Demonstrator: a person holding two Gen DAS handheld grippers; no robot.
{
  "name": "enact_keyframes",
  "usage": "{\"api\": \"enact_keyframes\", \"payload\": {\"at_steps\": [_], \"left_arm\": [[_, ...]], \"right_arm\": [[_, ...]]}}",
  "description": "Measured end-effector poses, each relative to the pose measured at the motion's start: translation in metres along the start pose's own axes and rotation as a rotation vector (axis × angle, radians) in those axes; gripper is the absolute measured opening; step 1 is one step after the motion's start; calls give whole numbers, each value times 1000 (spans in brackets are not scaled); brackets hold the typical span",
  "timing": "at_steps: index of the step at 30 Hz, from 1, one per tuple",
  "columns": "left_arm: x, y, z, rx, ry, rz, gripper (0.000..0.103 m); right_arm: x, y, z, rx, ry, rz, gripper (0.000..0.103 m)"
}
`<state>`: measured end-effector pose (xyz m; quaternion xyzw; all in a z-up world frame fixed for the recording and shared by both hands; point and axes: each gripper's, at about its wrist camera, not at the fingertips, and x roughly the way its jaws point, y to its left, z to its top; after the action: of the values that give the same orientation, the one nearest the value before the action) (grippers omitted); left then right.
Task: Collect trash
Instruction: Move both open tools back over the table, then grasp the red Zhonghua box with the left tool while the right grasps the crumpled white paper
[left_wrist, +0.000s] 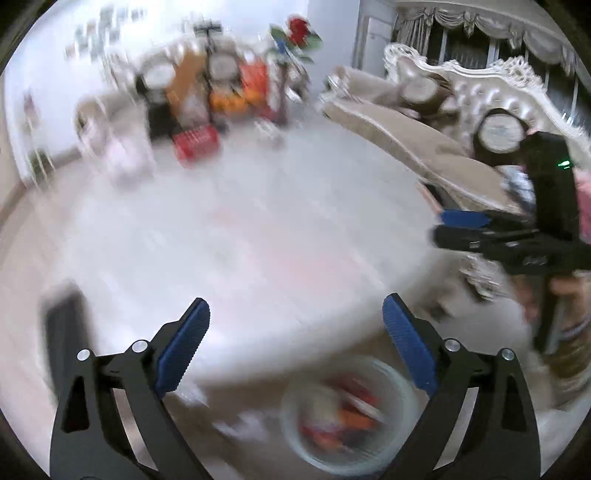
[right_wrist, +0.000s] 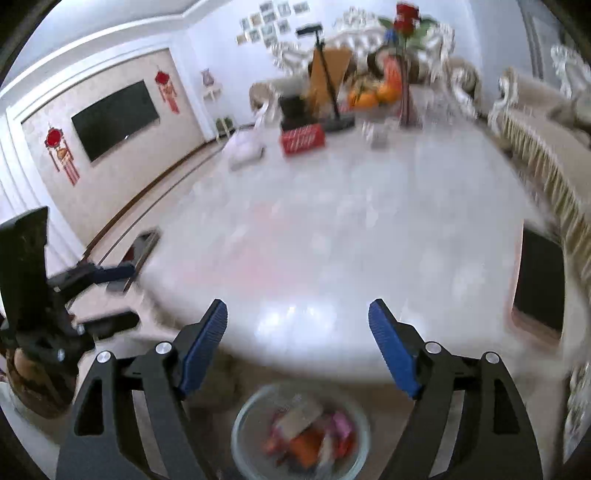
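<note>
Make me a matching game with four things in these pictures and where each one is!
Things:
1. glass bowl of wrappers
2. red box
3. television
4. oranges

Places:
A. on the wall
B. far side of the table, behind the red box
C. below the table's near edge, between the right gripper fingers
D. on the table, in front of a black stand

Pairs: 1-C, 2-D, 3-A, 4-B

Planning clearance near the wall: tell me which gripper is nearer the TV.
Left. The left gripper is on the TV's side; the right gripper is beside it, farther from that wall.
</note>
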<state>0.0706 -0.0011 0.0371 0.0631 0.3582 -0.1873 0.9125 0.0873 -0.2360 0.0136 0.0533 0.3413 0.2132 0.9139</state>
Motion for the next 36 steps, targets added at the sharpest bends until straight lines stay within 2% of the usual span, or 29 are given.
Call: {"api": "enact_keyframes", "payload": {"at_steps": [2, 5, 7, 8, 12, 16, 19, 23, 25, 30, 36], "left_arm": [[17, 28, 30, 2, -24, 30, 92], [56, 70, 82, -18, -53, 20, 92], [86, 95, 110, -12, -63, 43, 92], [107, 106, 128, 2, -63, 83, 92], [177, 137, 171, 55, -12, 130, 92], [231, 152, 200, 122, 30, 158, 92], [256, 155, 218, 156, 46, 180, 92], [287, 161, 238, 161, 71, 151, 92], [303, 160, 240, 180, 95, 132, 92], [339, 159, 245, 228, 159, 150, 92], [358, 164, 243, 165, 254, 122, 90]], "right_arm": [[14, -11, 25, -6, -39, -24, 75], [57, -39, 77, -22, -64, -107, 79], [86, -51, 107, -36, -59, -134, 79], [95, -56, 115, -49, -61, -149, 79], [164, -76, 160, -133, -23, -205, 79], [220, -97, 185, -89, 66, -207, 79], [248, -106, 197, -40, 92, -221, 79], [274, -109, 210, -6, 109, -221, 79], [286, -110, 216, -3, 113, -225, 79], [311, -115, 224, 3, 146, -261, 79], [326, -125, 221, 31, 186, -276, 78]]}}
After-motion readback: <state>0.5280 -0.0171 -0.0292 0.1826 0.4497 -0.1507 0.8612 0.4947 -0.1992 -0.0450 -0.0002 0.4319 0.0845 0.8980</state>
